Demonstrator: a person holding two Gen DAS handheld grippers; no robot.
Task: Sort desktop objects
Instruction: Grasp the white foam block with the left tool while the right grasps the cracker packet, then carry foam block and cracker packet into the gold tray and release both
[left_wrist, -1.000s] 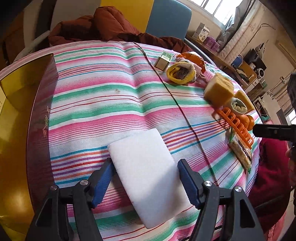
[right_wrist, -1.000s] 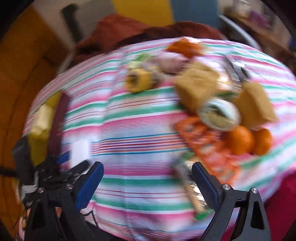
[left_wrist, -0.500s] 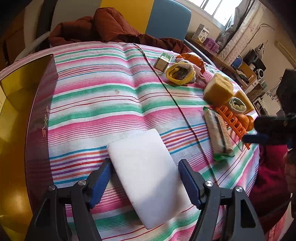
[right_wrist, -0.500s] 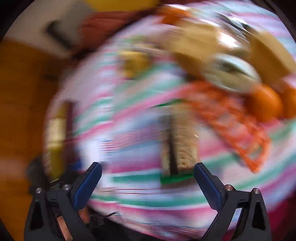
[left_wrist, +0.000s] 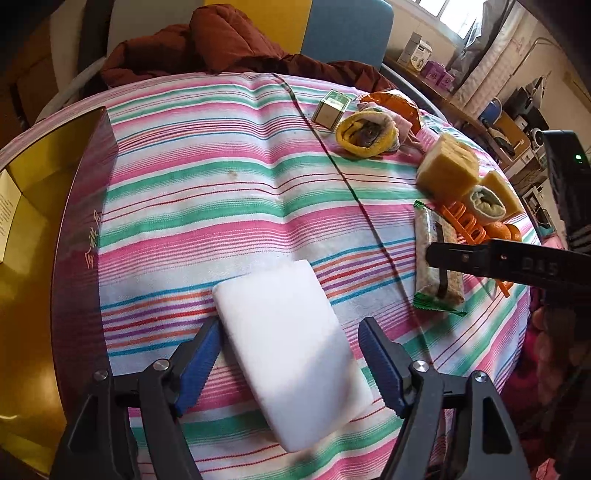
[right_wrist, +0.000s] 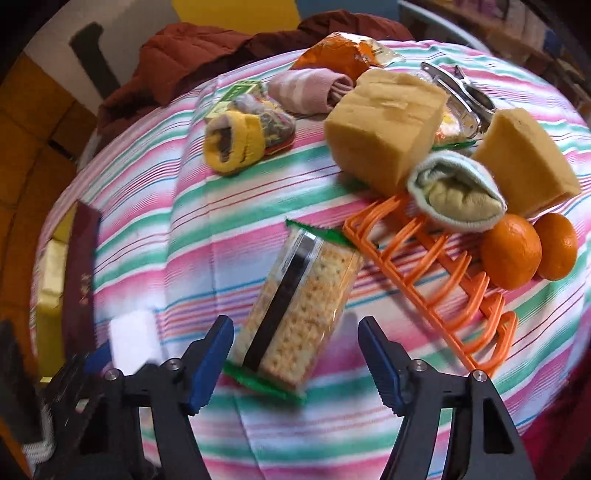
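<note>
A white foam block (left_wrist: 288, 347) lies on the striped tablecloth (left_wrist: 221, 184) between the fingers of my left gripper (left_wrist: 289, 325). Its jaws are opening, and a gap shows at the right pad. My right gripper (right_wrist: 294, 322) points down over a clear pack of crackers (right_wrist: 299, 310) with green ends. Those jaws are closing: the left pad is at the pack's edge and the right pad stands apart from it. In the left wrist view, a black finger of the right gripper (left_wrist: 443, 258) crosses the cracker pack (left_wrist: 424, 229).
An orange plastic rack (right_wrist: 436, 266), two oranges (right_wrist: 511, 251), two yellow sponges (right_wrist: 384, 125), rolled socks (right_wrist: 458, 192), an orange snack bag (right_wrist: 343, 51) and a small green box (left_wrist: 330, 107) crowd the right side. A dark red and gold box (left_wrist: 85, 221) stands at the left edge.
The cracker pack shifted left, away from the table's edge. My right gripper came down over it and its jaws narrowed. The left gripper stayed over the white block, its jaws a little wider.
</note>
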